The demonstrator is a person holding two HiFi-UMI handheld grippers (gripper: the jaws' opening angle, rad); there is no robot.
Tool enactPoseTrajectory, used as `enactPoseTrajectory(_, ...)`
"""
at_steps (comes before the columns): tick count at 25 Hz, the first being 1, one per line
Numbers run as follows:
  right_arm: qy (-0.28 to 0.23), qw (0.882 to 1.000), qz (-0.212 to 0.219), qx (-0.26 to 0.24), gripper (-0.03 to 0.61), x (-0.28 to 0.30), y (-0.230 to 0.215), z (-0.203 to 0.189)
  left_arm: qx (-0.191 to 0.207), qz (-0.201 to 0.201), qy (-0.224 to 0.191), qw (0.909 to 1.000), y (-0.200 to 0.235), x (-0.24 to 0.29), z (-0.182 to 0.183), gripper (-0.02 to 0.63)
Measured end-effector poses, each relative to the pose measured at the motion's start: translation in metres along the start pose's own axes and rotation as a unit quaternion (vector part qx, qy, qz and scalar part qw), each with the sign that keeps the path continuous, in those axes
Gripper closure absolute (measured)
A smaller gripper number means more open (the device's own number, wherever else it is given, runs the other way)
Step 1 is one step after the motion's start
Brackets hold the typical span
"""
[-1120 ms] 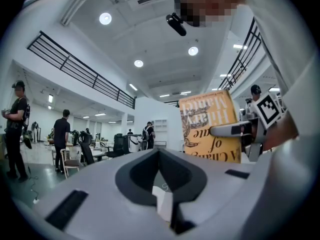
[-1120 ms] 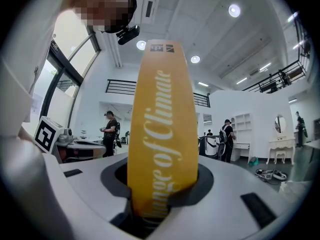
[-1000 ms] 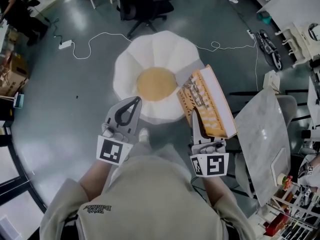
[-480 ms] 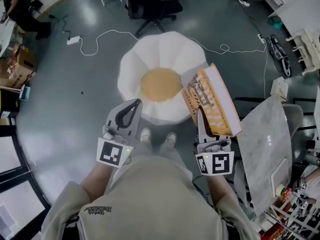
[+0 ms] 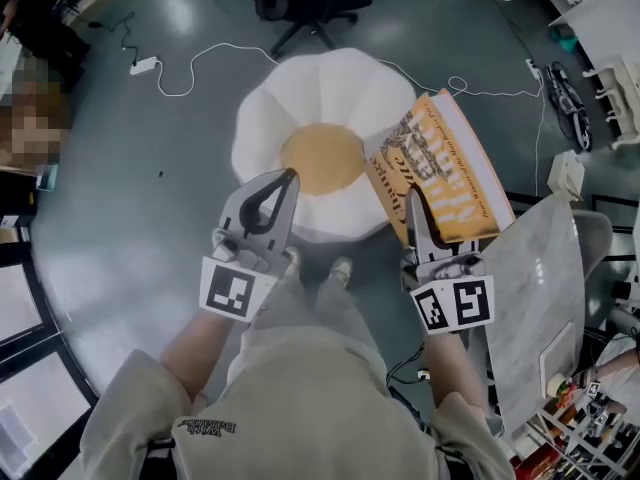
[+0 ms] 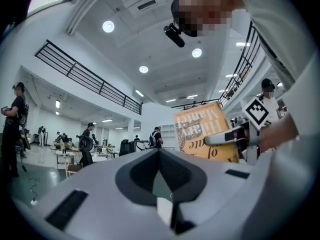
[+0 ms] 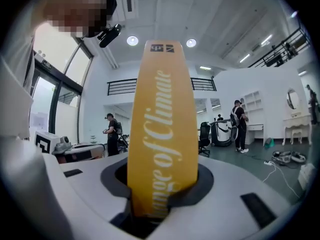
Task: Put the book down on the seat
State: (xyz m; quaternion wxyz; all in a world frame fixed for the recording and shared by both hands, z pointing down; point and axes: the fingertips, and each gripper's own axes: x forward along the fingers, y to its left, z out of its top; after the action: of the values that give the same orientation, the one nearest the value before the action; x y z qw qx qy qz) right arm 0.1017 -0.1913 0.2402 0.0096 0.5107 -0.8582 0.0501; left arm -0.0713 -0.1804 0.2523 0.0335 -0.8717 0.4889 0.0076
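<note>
Gripping book (image 5: 450, 168) — spine upright along jaws, near seat (image 5: 300, 98)

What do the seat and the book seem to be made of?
Seat: probably soft stuffed fabric with a matte finish. Its white lobes look puffed and rounded around a tan centre.
Book: paper, with a yellow printed cover, perhaps card. The white page edges show along one side. Whether the cover is glossy is unclear.
</note>
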Motion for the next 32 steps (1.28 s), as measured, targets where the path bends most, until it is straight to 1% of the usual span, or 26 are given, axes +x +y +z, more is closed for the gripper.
enactPoseTrajectory(2, 0.005, 1.0, 0.01, 0.005, 0.428, 0.014, -0.005, -0.006, 0.011, -0.006, -0.002, 0.9999, -0.001, 0.011, -0.008, 0.604)
enactPoseTrajectory(5, 0.015, 1.0, 0.02, 0.008, 0.427, 0.032, -0.018, -0.024, 0.009, 0.001, -0.014, 0.9999, 0.001, 0.025, -0.026, 0.604)
enactPoseTrajectory(7, 0.021, 0.999, 0.02, 0.016, 0.427, 0.042, -0.032, -0.042, 0.011, 0.012, -0.019, 0.9997, 0.004, 0.034, -0.046, 0.604)
enactPoseTrajectory(9, 0.03, 0.999, 0.018, 0.026, 0.428, 0.056, -0.045, -0.066, 0.008, 0.023, -0.009, 0.9997, 0.011, 0.045, -0.074, 0.604)
enactPoseTrajectory(12, 0.047, 0.997, 0.023, 0.056, 0.426, 0.076, -0.056, -0.108, -0.004, 0.029, 0.009, 0.9995, 0.022, 0.057, -0.119, 0.604)
enactPoseTrajectory(15, 0.063, 0.994, 0.031, 0.083, 0.426, 0.093, -0.059, -0.151, -0.015, 0.022, 0.036, 0.999, 0.027, 0.063, -0.167, 0.604)
enactPoseTrajectory(18, 0.074, 0.993, 0.031, 0.084, 0.426, 0.111, -0.062, -0.196, -0.032, 0.025, 0.057, 0.9976, 0.033, 0.068, -0.214, 0.604)
enactPoseTrajectory(21, 0.092, 0.992, 0.027, 0.086, 0.426, 0.128, -0.067, -0.248, -0.045, 0.035, 0.062, 0.9965, 0.041, 0.069, -0.257, 0.604)
enactPoseTrajectory(23, 0.102, 0.991, 0.026, 0.089, 0.426, 0.139, -0.074, -0.283, -0.043, 0.034, 0.064, 0.9965, 0.042, 0.071, -0.287, 0.604)
enactPoseTrajectory(29, 0.135, 0.985, 0.018, 0.102, 0.426, 0.163, -0.1, -0.381, -0.035, 0.021, 0.099, 0.9942, 0.031, 0.081, -0.375, 0.604)
enactPoseTrajectory(32, 0.155, 0.981, 0.019, 0.114, 0.426, 0.17, -0.108, -0.425, -0.027, 0.025, 0.115, 0.9926, 0.026, 0.082, -0.413, 0.604)
